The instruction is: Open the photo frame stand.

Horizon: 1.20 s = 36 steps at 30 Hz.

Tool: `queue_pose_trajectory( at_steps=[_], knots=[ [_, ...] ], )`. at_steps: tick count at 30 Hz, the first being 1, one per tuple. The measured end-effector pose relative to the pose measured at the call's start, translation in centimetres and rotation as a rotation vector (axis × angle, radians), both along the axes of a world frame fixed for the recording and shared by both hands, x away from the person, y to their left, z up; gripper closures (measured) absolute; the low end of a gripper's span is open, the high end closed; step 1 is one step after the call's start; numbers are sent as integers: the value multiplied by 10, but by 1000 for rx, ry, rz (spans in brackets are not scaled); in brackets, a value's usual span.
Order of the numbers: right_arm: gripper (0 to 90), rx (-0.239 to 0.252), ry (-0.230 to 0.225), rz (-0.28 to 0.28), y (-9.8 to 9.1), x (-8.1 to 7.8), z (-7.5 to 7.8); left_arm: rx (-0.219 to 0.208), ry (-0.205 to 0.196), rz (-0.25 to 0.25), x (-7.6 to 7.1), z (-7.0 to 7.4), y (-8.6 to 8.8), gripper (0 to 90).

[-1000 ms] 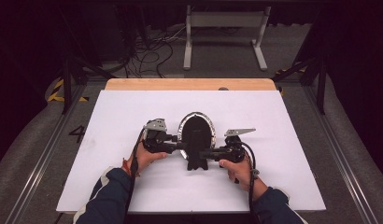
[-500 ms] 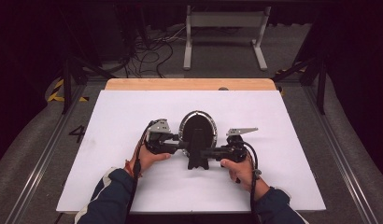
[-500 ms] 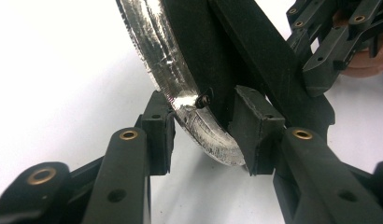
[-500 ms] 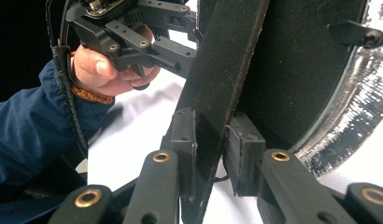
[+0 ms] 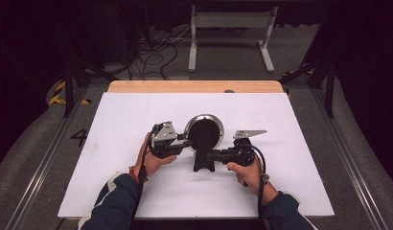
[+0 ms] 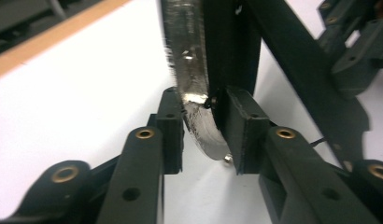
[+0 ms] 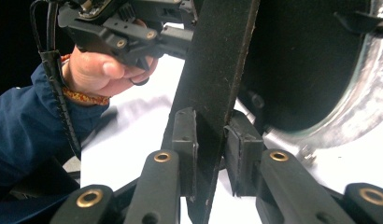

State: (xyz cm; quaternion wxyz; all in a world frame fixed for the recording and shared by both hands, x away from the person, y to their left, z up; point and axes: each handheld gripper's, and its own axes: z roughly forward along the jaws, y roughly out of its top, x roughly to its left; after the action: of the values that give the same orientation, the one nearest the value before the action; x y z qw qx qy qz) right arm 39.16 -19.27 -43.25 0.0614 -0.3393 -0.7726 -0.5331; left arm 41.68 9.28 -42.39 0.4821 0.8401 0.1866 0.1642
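- Step in hand, as I judge it: both grippers are taking hold of the round tabletop mirror with a silvery metal rim and black back (image 5: pixel 204 132), which stands upright near the middle of the white table sheet (image 5: pixel 113 120), on its black flat-strip stand (image 5: pixel 204 160).
- The left gripper (image 5: pixel 185 143), at the mirror's left edge, has just been closing its jaws; in the left gripper view the shiny rim (image 6: pixel 194 93) sits between the two black pads (image 6: pixel 243 126), both touching or all but touching it, so it reads as clenched on the rim.
- The right gripper (image 5: pixel 211 155), just below and right of the mirror disc, is clamped narrowly on the black stand strip (image 7: pixel 217 84); in the right gripper view its pads press both faces of the strip.
- Next move, by my reckoning: with both grips firm, tilt the disc on its stand or lift the whole mirror. That calls for steady, matched hands, since the polished rim could slip from the pads.
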Motion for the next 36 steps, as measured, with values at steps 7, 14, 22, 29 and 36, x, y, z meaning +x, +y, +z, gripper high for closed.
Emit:
queue_pose_trajectory(
  at_steps=[7,14,22,29,36],
  knots=[
    [757,-16,-10,-7,1,0,0,25,-49,24,-3,0,-2,717],
    [759,-32,-14,-12,1,-1,-1,38,-85,32,-5,-2,-3,717],
    [766,-47,-19,-11,1,-2,-3,13,-61,6,-7,-4,-1,732],
    [780,-84,-35,0,4,-5,-4,-3,-15,-21,-5,-7,2,729],
    [796,-117,-41,26,10,-9,-5,47,7,-34,-3,-16,-3,701]
  ],
)
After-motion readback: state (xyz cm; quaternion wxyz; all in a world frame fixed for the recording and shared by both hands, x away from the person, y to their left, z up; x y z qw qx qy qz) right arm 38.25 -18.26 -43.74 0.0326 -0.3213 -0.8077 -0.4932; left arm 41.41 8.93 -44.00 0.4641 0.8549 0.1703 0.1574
